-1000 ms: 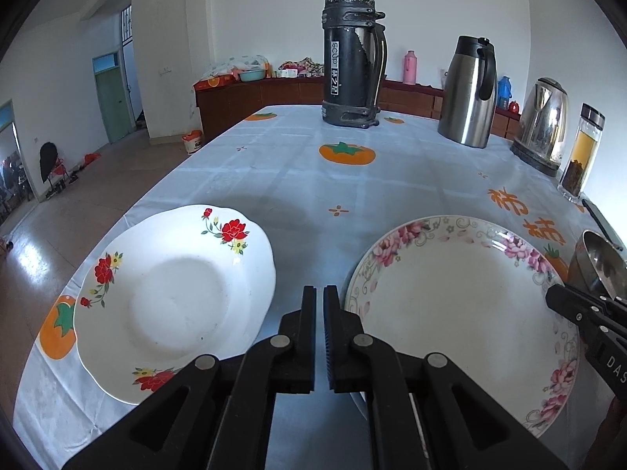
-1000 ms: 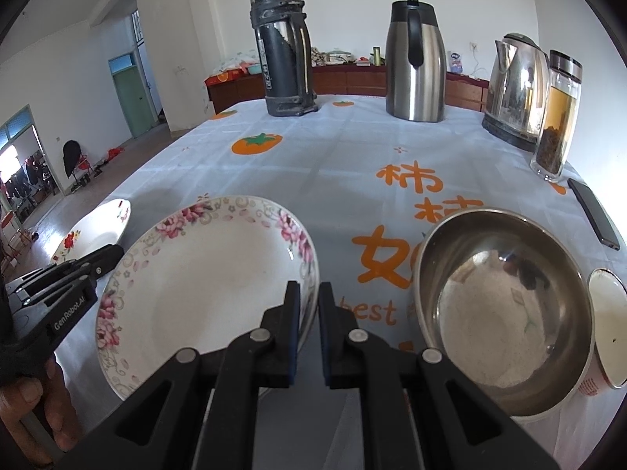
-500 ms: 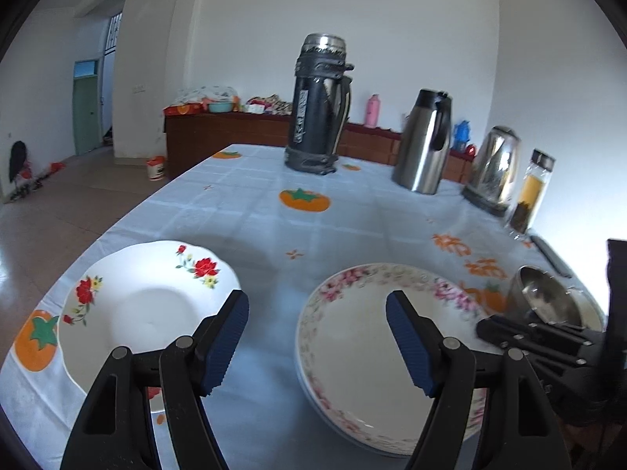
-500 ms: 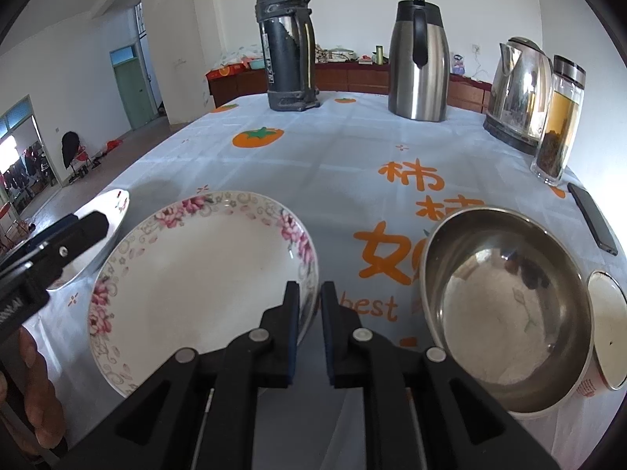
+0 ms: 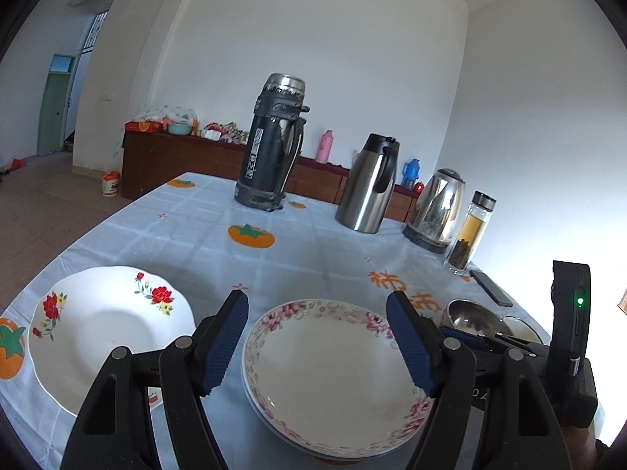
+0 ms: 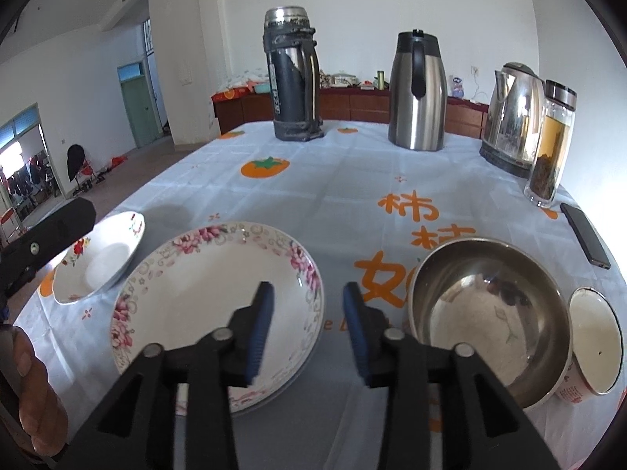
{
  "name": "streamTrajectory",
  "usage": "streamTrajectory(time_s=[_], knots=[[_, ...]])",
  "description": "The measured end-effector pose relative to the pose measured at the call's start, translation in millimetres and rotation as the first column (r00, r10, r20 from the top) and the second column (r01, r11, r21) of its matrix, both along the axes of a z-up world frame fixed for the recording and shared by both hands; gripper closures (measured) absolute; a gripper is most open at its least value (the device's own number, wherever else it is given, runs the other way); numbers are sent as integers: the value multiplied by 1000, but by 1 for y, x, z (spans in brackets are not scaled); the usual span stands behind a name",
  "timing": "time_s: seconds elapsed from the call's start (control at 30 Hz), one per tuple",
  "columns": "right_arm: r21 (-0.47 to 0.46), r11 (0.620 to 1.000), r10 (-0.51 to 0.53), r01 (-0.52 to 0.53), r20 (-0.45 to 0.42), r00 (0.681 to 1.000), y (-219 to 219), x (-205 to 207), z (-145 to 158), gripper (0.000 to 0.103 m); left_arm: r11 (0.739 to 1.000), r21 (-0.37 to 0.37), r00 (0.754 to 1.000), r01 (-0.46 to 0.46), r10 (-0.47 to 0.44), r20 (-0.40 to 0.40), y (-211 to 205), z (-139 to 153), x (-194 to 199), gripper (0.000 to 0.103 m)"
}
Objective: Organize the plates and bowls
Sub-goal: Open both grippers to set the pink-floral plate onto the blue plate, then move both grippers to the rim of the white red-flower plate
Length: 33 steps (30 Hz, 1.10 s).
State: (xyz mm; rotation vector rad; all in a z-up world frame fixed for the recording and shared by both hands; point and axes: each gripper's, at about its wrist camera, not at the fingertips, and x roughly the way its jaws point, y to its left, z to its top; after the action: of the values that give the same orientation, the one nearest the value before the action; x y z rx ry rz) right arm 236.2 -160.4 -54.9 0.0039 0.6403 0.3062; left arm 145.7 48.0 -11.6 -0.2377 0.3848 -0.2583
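Note:
A pink-flowered plate [image 5: 329, 368] [image 6: 203, 286] lies near the table's front, with another rim showing under it. A red-flowered plate [image 5: 102, 329] [image 6: 102, 258] sits to its left. On its right stand a steel bowl [image 6: 486, 313] [image 5: 470, 317] and a small white-lined bowl [image 6: 595, 337]. My left gripper [image 5: 317, 305] hovers open and wide above the pink plate, with nothing between its fingers. My right gripper [image 6: 308, 291] hangs over that plate's right rim. Its jaws are opening and hold nothing.
At the back of the table stand a dark thermos [image 5: 274, 145], a steel jug [image 5: 368, 184], a kettle [image 5: 437, 207] and a glass tea bottle [image 5: 470, 235]. A phone [image 6: 584, 235] lies at the right edge. The floor drops away on the left.
Both grippers were shut a second ago; the left one opened wide first, then the right began opening. The left gripper rose and tilted upward. The right one stayed in place.

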Motion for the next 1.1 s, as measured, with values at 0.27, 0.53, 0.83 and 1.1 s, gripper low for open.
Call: streamTrajectory(time_s=[0.27,0.53,0.83,1.1], knots=[[23,1000,-13,12,41,999,-3,-3,5,48,998,-41,998,39,-36,59,4,10,-14,22],[14,1000,5,-6,73,997,3,-6,5,48,984,132,992,-123,116,57,20,11,-22,22],[26,996,85,-89,136,987,20,-18,5,66,863,261,878,-432,469,-98,97,-8,7,22],[72,983,159,-166,94,983,42,-16,6,73,816,278,799,-508,566,-203,152,-24,18,22]])
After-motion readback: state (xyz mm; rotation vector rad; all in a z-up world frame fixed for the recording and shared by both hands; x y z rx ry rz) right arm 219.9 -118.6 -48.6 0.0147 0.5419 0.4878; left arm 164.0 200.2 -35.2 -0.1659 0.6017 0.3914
